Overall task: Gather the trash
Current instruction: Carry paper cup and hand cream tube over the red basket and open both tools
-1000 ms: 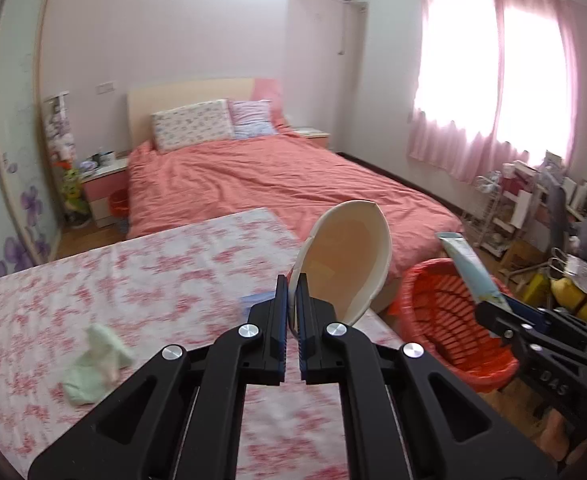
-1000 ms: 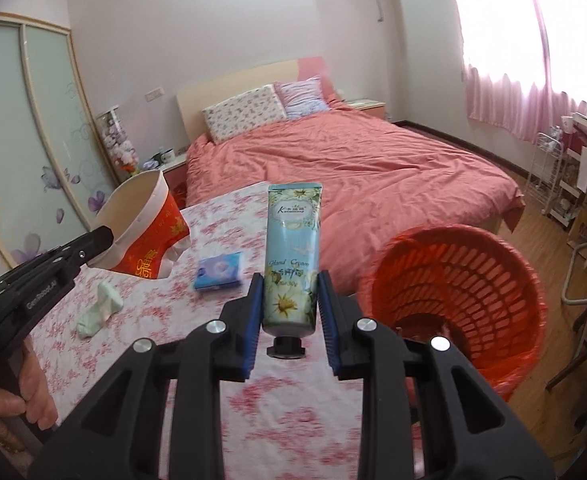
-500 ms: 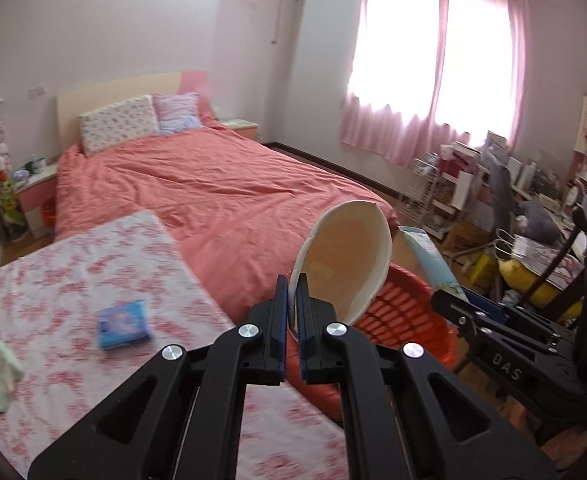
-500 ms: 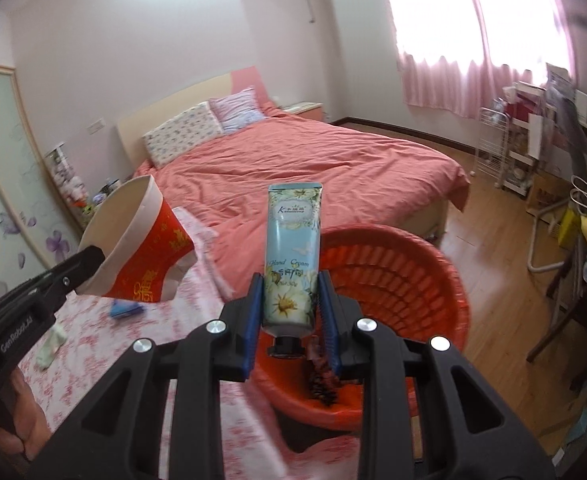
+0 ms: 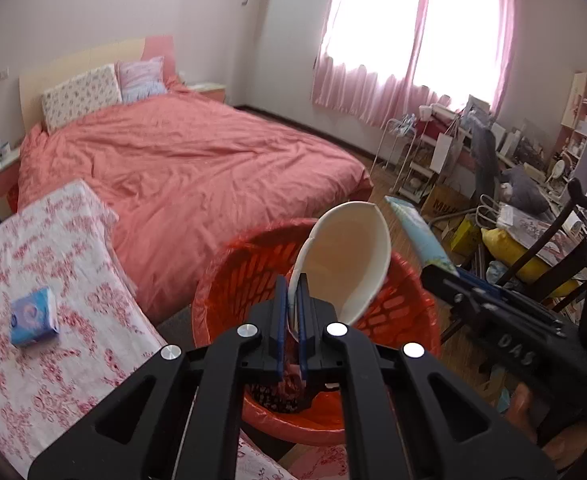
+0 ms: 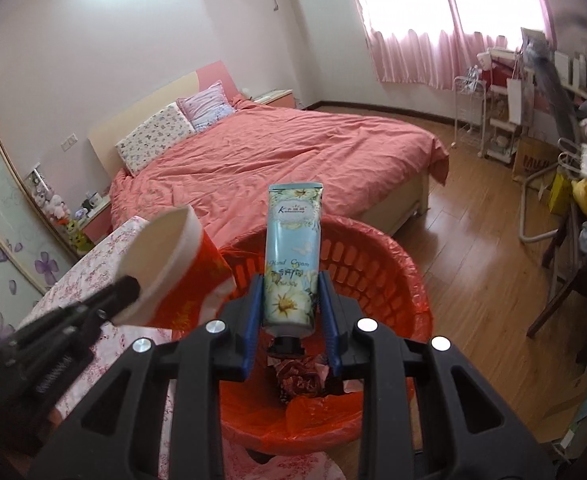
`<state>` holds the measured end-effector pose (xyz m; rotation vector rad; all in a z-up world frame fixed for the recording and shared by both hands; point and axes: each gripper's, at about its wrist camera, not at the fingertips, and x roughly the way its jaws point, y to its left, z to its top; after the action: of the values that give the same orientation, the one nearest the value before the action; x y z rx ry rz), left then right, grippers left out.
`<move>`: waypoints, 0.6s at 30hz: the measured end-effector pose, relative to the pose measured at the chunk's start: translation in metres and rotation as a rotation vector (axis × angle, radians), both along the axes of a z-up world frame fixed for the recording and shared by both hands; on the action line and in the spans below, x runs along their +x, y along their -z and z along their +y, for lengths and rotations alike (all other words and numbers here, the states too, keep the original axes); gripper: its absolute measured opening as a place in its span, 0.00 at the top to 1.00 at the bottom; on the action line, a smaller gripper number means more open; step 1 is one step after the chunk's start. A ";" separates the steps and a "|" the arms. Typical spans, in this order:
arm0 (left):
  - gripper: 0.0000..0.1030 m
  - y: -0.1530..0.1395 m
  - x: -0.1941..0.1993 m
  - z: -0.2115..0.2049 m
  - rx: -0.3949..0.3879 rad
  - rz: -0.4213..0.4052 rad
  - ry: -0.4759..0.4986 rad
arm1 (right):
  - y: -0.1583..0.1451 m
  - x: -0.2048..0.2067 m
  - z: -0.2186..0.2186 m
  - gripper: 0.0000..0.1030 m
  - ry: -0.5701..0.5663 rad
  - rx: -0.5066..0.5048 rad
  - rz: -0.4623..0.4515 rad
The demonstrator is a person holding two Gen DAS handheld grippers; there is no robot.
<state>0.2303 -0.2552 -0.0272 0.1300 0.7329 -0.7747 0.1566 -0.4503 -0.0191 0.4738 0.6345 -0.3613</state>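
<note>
Both grippers hung over the red plastic mesh basket [image 6: 409, 280]. Left gripper [image 5: 290, 312] jaws pinched the rim of a crushed red-and-white paper cup [image 5: 345, 256]; right gripper [image 6: 291, 312] jaws clamped a pale blue hand-cream tube [image 6: 292, 256], cap down. Blue tissue pack [image 5: 33, 316] lay on the floral-clothed table [image 5: 53, 380].

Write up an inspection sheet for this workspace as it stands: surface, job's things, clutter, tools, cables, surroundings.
Surface: floral-cloth table, bare parts showing.
Job's things: paper cup and hand cream tube both held over the orange basket; crumpled wrappers lie in its bottom.
Clutter: blue tissue pack on the table.
Tools: left tool shut on the cup's rim; right tool shut on the tube.
Cables: nothing seen.
Surroundings: bed beyond the basket, pink curtains, crowded desk and shelves at right.
</note>
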 end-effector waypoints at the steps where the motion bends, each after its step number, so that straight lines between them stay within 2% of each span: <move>1: 0.93 0.001 0.001 0.000 0.004 0.010 -0.002 | 0.001 0.001 -0.001 0.70 0.001 0.005 0.000; 3: 0.87 0.007 0.005 0.002 0.014 0.035 -0.014 | 0.006 0.002 -0.004 0.62 0.002 0.016 0.003; 5: 0.75 0.011 0.007 0.006 0.026 0.044 -0.033 | 0.009 0.001 -0.007 0.60 0.007 0.017 0.009; 6: 0.72 0.012 0.008 0.010 0.028 0.047 -0.040 | 0.010 0.001 -0.008 0.59 0.010 0.017 0.012; 11: 0.71 0.008 0.005 0.018 0.065 0.003 -0.069 | 0.009 -0.002 -0.005 0.59 0.026 -0.027 0.031; 14: 0.70 0.006 0.009 0.025 0.085 -0.020 -0.101 | 0.005 -0.002 0.002 0.54 0.026 -0.066 0.038; 18: 0.66 0.005 0.015 0.049 0.112 -0.036 -0.162 | 0.000 0.001 0.015 0.52 0.013 -0.093 0.044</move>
<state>0.2449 -0.2062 -0.0319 0.1829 0.7433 -0.5761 0.1574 -0.4358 -0.0195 0.3822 0.6544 -0.4130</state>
